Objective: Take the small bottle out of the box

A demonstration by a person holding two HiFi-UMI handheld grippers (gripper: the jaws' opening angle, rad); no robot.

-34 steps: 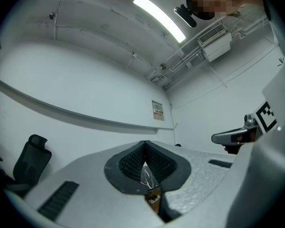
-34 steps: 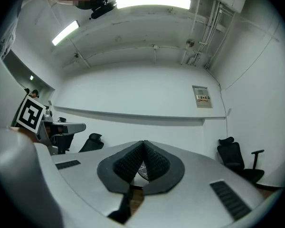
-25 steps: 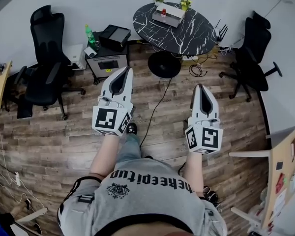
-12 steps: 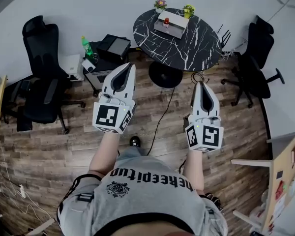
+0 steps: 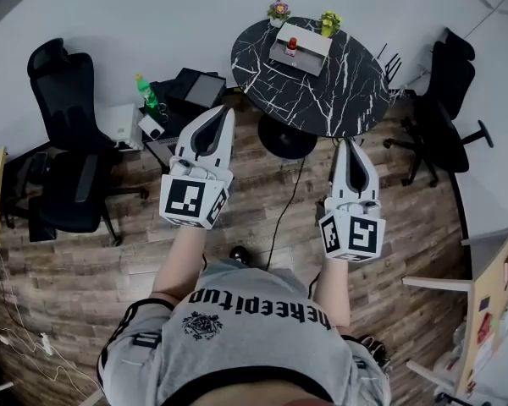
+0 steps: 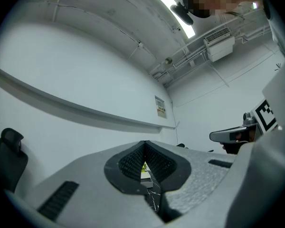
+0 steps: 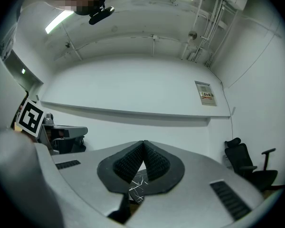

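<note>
A small red bottle (image 5: pixel 292 45) stands in a shallow white box (image 5: pixel 306 51) at the far side of a round black marble table (image 5: pixel 330 87). Both grippers are held out level in front of the person, over the wood floor and short of the table. My left gripper (image 5: pixel 223 111) is shut and empty, its tips near the table's left edge. My right gripper (image 5: pixel 350 145) is shut and empty too, just in front of the table. In the left gripper view the jaws (image 6: pixel 144 143) meet at the tips. The right gripper view shows its jaws (image 7: pixel 143 143) meeting as well.
Two small potted plants (image 5: pixel 278 9) (image 5: pixel 328 21) stand behind the box. Black office chairs sit at the left (image 5: pixel 63 142) and right (image 5: pixel 444 117). A low cabinet (image 5: pixel 165 134) with a green bottle (image 5: pixel 146 93) is left of the table. A cable (image 5: pixel 284 201) runs across the floor.
The person has walked toward the table, which now sits closer to both grippers' tips. Both grippers stay shut and keep the same pose.
</note>
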